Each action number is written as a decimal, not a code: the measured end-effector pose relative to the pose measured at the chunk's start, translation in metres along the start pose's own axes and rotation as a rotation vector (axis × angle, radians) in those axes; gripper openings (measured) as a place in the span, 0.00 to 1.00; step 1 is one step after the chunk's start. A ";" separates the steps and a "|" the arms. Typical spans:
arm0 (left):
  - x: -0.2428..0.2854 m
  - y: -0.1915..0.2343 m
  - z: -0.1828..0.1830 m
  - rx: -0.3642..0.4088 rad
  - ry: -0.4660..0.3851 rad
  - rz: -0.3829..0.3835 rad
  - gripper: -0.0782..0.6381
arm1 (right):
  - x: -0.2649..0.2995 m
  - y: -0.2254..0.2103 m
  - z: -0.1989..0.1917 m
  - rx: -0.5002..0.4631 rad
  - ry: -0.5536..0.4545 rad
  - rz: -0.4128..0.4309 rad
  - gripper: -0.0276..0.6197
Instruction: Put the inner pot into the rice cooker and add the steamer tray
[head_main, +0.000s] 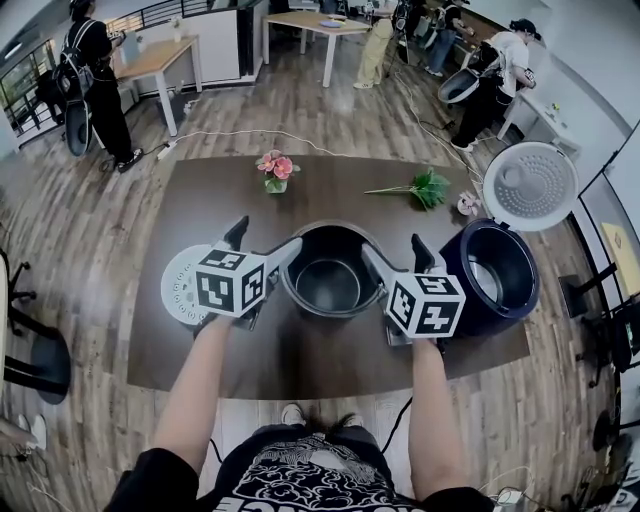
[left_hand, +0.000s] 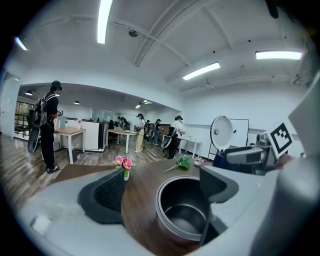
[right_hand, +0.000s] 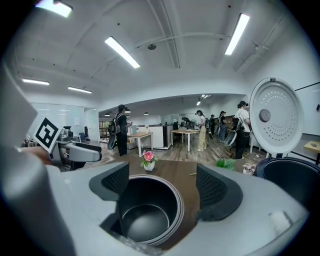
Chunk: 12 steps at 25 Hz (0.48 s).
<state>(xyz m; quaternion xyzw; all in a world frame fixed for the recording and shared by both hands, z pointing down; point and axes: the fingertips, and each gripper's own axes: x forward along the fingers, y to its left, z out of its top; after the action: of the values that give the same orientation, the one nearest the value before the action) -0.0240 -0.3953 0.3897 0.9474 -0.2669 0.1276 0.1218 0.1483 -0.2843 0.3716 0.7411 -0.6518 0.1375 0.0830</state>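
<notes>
Fingers (head_main: 281, 254) of left gripper (head_main: 267, 233) and right gripper (head_main: 393, 245) spread, flanking inner pot (head_main: 329, 284) rim.

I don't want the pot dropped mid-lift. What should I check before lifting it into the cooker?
1. Rice cooker lid raised: ok.
2. Inner pot upright and empty: ok.
3. Left tongs shut on the pot rim: not ok, open.
4. Right tongs shut on the pot rim: not ok, open.
5. Steamer tray off the path: ok, it lies left of the pot and the cooker stands right.
</notes>
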 end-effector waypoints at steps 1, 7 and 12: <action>0.002 -0.002 0.000 0.003 0.002 0.003 0.77 | 0.000 -0.004 0.000 0.000 0.000 0.002 0.67; 0.018 -0.011 0.002 -0.005 0.003 0.046 0.77 | 0.007 -0.028 0.001 -0.005 -0.005 0.037 0.67; 0.024 -0.012 0.002 -0.025 0.007 0.091 0.77 | 0.019 -0.037 -0.003 -0.004 0.020 0.081 0.67</action>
<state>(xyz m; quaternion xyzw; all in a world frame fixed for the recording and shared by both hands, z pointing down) 0.0024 -0.3978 0.3929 0.9323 -0.3108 0.1330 0.1285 0.1871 -0.2960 0.3827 0.7125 -0.6808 0.1468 0.0855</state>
